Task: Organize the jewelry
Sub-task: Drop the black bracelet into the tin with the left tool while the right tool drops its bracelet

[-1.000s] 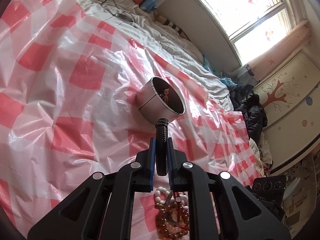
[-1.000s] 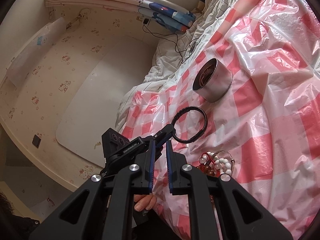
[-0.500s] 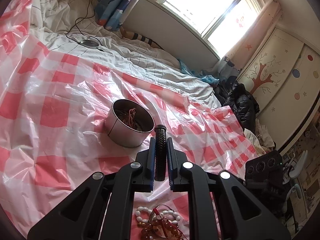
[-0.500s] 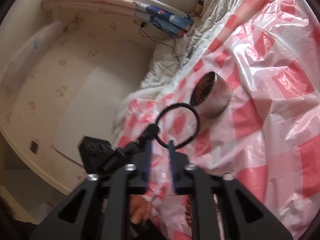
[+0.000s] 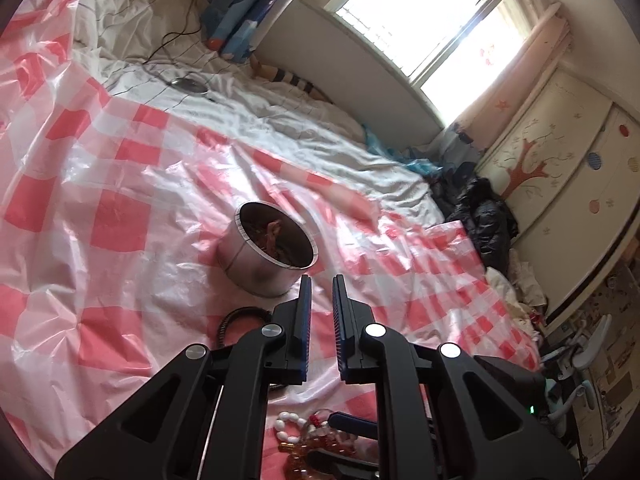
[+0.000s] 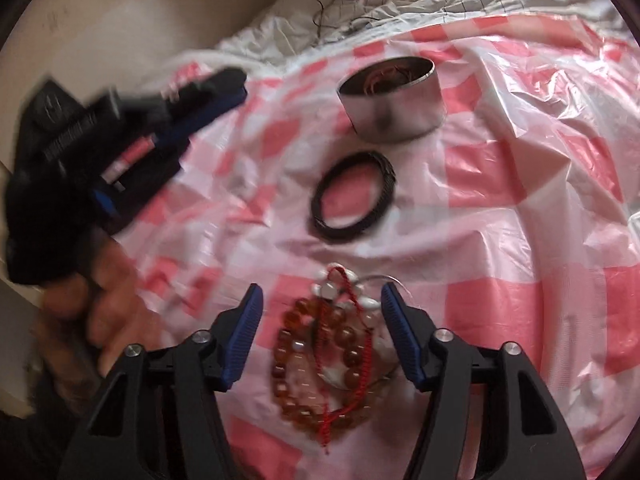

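A round metal tin [image 5: 266, 254] with jewelry inside stands on the red-and-white checked plastic sheet [image 5: 100, 216]; it also shows in the right wrist view [image 6: 394, 100]. A black ring bracelet [image 6: 352, 196] lies flat just in front of the tin, partly hidden in the left wrist view [image 5: 236, 320]. My left gripper [image 5: 320, 292] is slightly open and empty above it. A pile of amber beads, white beads and red cord [image 6: 332, 356] lies between the jaws of my right gripper [image 6: 322, 304], which is wide open just above it.
The sheet covers a bed with white bedding [image 5: 280, 120] and a cable behind it. My left gripper and the hand holding it show blurred at the left of the right wrist view [image 6: 120, 152]. A window [image 5: 424, 20] and wardrobe [image 5: 560, 168] stand beyond.
My left gripper let go of the black bracelet, which now lies on the sheet in front of the tin. My right gripper opened wide and dropped down over the bead pile.
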`<state>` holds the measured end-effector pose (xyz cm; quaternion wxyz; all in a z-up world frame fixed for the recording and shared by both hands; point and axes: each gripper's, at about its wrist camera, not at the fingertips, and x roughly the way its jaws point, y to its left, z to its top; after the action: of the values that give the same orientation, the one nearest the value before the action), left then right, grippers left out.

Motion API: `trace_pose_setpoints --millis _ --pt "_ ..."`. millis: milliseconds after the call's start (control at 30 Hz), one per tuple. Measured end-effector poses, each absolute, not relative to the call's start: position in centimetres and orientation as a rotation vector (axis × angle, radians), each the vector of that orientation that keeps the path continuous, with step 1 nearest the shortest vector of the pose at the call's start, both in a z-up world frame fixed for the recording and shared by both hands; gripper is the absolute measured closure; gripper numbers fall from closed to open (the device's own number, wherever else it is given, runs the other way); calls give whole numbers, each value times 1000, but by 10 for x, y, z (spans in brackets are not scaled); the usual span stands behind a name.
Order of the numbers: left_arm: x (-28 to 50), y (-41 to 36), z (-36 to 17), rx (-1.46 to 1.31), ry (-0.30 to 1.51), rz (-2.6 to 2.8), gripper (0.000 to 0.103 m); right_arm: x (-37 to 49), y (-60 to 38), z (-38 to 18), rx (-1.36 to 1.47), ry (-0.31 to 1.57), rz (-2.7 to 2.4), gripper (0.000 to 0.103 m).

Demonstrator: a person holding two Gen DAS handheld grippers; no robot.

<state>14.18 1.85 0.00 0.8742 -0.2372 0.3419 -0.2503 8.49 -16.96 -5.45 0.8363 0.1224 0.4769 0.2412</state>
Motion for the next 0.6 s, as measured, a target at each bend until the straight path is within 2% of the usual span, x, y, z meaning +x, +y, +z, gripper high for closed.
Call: trace_pose_setpoints --millis 33,100,233,267,300,367,433,500,567,600 --pt "146 17 -5 -488 746 -503 93 83 -166 -56 214 1009 487 67" --pt "157 14 -22 -473 837 -453 93 83 -171 -57 251 1007 502 93" --pt "170 2 -44 -392 957 -399 92 87 -197 -56 449 988 557 92" --pt "171 -1 -47 -356 966 -382 89 86 -202 -54 490 978 567 92" --pt "173 -5 -50 -316 972 -356 85 87 -208 -53 540 965 580 92" --pt "177 -8 -56 -280 988 -327 63 86 -224 -48 655 913 620 92" --pt "181 -13 -66 -254 1034 -321 58 84 -236 -42 743 847 667 92" --pt "180 -21 -71 -199 1056 -322 59 82 -243 -36 806 793 704 92" --pt "176 -30 -69 -123 1055 -330 87 81 -251 -32 863 748 730 92" --pt "174 -32 -69 -119 1061 -349 94 81 -254 -31 884 734 738 92"
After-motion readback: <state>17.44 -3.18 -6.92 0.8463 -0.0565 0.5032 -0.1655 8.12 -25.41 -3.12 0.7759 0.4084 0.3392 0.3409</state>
